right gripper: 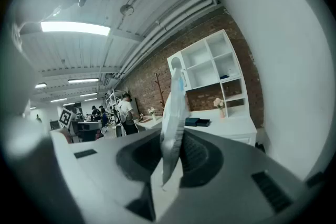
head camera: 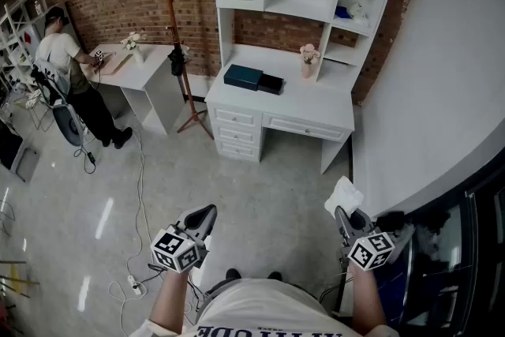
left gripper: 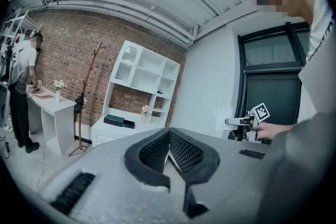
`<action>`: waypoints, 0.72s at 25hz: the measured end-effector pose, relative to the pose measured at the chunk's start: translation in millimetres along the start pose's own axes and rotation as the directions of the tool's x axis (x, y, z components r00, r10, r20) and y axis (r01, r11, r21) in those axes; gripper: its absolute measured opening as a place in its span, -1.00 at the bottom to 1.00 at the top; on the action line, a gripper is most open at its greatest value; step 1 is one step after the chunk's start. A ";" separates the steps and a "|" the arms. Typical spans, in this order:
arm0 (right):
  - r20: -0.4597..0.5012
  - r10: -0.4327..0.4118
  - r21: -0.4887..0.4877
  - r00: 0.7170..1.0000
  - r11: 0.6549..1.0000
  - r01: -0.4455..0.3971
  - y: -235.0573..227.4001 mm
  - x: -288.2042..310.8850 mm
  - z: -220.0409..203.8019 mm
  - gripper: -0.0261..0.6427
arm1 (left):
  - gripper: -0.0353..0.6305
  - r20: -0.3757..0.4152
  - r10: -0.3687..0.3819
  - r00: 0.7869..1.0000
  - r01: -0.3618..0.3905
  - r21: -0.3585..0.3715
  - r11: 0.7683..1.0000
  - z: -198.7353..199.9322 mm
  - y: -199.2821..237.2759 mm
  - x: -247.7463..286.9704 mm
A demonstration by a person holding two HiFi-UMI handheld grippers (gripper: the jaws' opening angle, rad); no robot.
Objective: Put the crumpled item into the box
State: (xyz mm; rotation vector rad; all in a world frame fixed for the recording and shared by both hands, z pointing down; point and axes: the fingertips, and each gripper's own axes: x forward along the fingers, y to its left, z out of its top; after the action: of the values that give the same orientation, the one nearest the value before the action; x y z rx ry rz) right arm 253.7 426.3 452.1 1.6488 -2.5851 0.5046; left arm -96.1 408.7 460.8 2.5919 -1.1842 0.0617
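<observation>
Two handheld grippers are counted: one left gripper point(head camera: 203, 217) and one right gripper point(head camera: 342, 211). One crumpled white item point(head camera: 344, 193) is seen. One white desk point(head camera: 316, 110) with a shelf unit and one smaller white table point(head camera: 151, 61) are present. One dark box point(head camera: 243, 76) is counted. Two flower vases are shown: one vase on the desk point(head camera: 308, 63) and one vase on the table point(head camera: 136, 50). One wooden coat stand point(head camera: 180, 43) and one person point(head camera: 67, 63) are seen.

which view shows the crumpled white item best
The right gripper view: the crumpled white item stands clamped between that gripper's jaws, close and large. The head view shows it small at the right gripper's tip; the left gripper view shows only a distant pale patch.
</observation>
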 end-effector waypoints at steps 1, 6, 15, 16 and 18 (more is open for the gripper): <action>0.001 0.000 0.001 1.000 1.000 0.000 0.6 0.8 1.2 -0.68 | -0.82 0.001 0.000 1.000 0.000 0.000 1.000 1.0 1.0 0.0; 0.003 -0.001 0.006 1.000 1.000 0.001 4.1 5.5 3.9 -0.68 | -0.82 0.001 0.000 1.000 0.000 -0.005 1.000 3.0 7.0 -0.9; 0.005 -0.006 0.005 1.000 1.000 0.006 8.1 5.1 4.9 -0.69 | -0.82 0.002 -0.009 1.000 0.009 -0.008 1.000 0.2 9.0 -2.4; 0.005 -0.007 0.004 1.000 1.000 0.007 9.5 5.5 5.2 -0.68 | -0.82 0.002 -0.010 1.000 0.010 -0.009 1.000 0.4 10.0 -3.2; 0.004 -0.007 0.006 1.000 1.000 0.006 11.8 6.1 5.2 -0.68 | -0.82 0.001 -0.011 1.000 0.011 -0.011 1.000 -0.1 11.4 -4.5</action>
State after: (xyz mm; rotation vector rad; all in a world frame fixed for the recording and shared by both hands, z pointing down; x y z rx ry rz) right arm 241.3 424.0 445.4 1.6609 -2.5824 0.5097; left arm -107.6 405.0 462.9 2.5890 -1.1680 0.0510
